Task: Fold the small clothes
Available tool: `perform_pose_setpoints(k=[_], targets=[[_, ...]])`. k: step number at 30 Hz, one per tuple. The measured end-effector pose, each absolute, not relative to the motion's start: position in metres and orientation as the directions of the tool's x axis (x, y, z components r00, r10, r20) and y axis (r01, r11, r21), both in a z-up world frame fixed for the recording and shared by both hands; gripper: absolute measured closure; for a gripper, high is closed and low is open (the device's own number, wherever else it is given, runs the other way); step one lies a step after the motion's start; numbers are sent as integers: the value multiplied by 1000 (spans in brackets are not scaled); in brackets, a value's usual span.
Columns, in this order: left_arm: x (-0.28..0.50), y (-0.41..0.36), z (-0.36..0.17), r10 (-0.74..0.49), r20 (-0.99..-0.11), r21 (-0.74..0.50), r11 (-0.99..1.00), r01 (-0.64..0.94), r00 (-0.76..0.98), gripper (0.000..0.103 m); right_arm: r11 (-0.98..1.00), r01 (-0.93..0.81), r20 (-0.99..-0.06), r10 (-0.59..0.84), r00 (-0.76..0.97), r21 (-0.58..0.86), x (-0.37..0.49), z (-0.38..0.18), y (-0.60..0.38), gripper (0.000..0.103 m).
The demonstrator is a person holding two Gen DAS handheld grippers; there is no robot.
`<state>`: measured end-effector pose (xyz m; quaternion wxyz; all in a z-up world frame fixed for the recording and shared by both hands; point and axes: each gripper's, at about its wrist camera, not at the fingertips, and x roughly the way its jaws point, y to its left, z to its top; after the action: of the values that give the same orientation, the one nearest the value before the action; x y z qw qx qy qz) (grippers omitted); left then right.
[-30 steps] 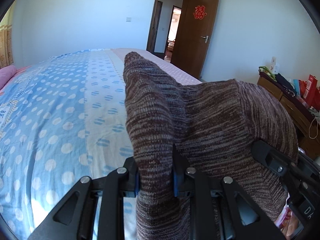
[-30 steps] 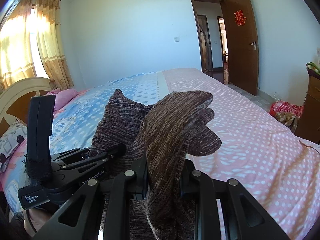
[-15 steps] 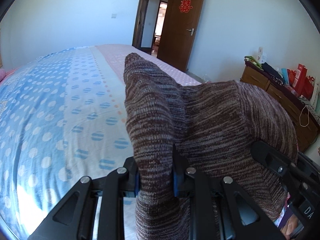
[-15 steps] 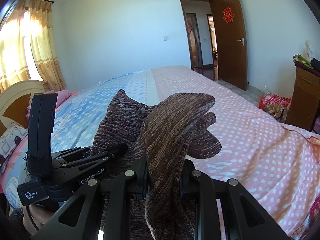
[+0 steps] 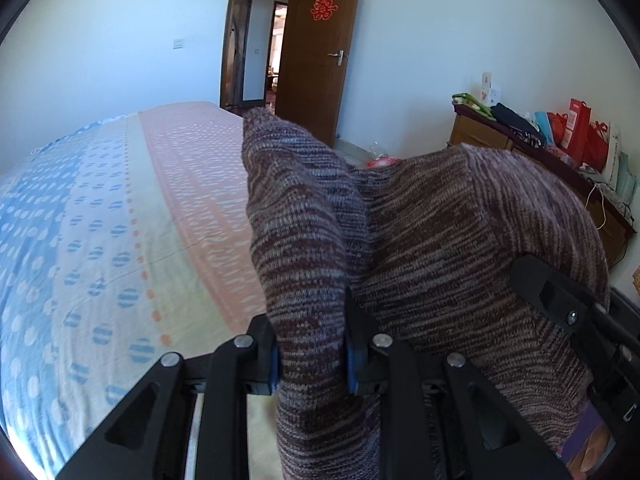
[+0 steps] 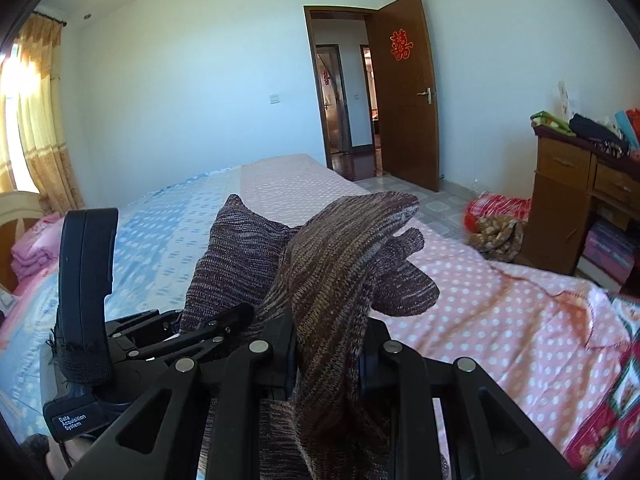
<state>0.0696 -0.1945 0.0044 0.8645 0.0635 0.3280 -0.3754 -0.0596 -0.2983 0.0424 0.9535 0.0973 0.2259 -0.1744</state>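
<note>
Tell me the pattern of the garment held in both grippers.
Brown-and-grey marled knit garment, best in the left wrist view.

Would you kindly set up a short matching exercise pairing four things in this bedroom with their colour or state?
Things:
1. knitted garment
2. door
3. curtain
4. left gripper

States:
A. yellow, at the window
B. brown wood, standing open
C. shut on fabric
D. mottled brown, held above the bed

Pairs: 1-D, 2-B, 3-A, 4-C

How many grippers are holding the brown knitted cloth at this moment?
2. The left gripper pinches one bunched end of the brown knitted cloth; the right gripper pinches the other end, beside it above the bed.
</note>
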Motion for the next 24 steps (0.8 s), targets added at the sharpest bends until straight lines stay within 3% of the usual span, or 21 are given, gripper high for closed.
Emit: perform_pose_setpoints(k=[9, 13, 15, 17, 19, 24], targets=[[92, -251, -21, -579, -654, -128, 719, 683, 487, 79, 897, 441, -522, -363, 772, 27, -27, 15, -357, 81], [111, -275, -53, -515, -723, -124, 752, 647, 460, 76, 888, 459, -586, -372, 719, -1, -1, -16, -384, 81], [122, -276, -69, -479, -757, -131, 778, 615, 445, 65, 884, 468, -632, -369, 681, -11, 12, -34, -395, 80], [125, -269, -68, -473, -746, -120, 788, 604, 469, 41, 872, 490, -669, -359, 651, 8, 17, -47, -407, 78], [124, -261, -63, -451, -743, -76, 790, 608, 494, 27, 862, 501, -678, -327, 658, 71, 11, -51, -417, 69], [115, -207, -50, -504, -723, -139, 776, 615, 472, 25, 829, 536, -642, -325, 694, 160, -42, -32, -418, 64]])
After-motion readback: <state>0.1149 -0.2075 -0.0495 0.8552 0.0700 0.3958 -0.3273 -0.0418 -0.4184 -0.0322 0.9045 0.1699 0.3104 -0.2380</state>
